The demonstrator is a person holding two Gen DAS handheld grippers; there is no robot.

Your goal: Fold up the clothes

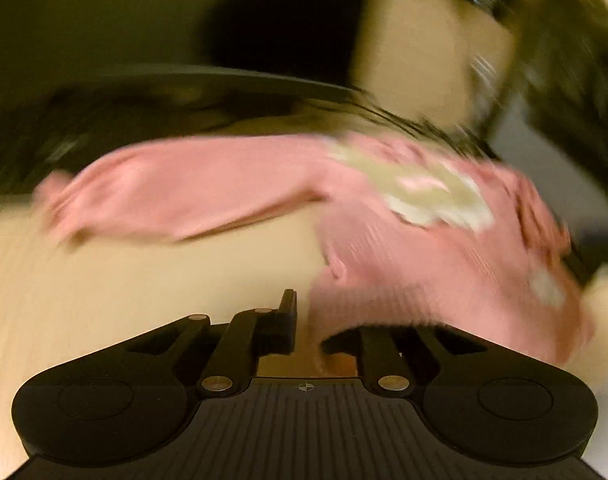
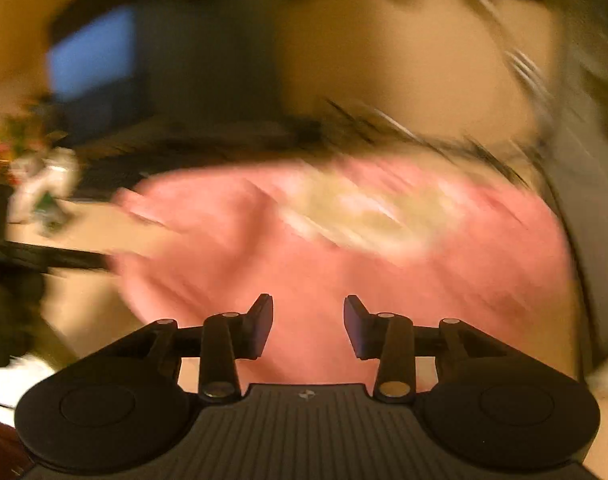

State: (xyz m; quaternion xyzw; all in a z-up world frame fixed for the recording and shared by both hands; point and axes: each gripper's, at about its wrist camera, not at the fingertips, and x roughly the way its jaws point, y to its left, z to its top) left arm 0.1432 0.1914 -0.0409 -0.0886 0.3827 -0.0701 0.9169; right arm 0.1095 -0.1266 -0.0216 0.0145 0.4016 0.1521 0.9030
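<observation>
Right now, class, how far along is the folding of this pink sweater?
Done: nothing looks folded; the pink sweater lies spread on the wooden table, its sleeve stretched out. In hand: the left tool is at the hem, its grip hidden; the right tool is open above the body. Left: every fold.

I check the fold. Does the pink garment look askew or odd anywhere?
Yes. The garment lies crumpled on the table, one sleeve stretched sideways, and its edge covers one left gripper finger. Blur hides finer detail.

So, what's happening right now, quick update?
Right tool open over pink knitted sweater. Left tool at its hem, grip unclear. Sweater spread on pale wooden table. Nothing blocking.
</observation>
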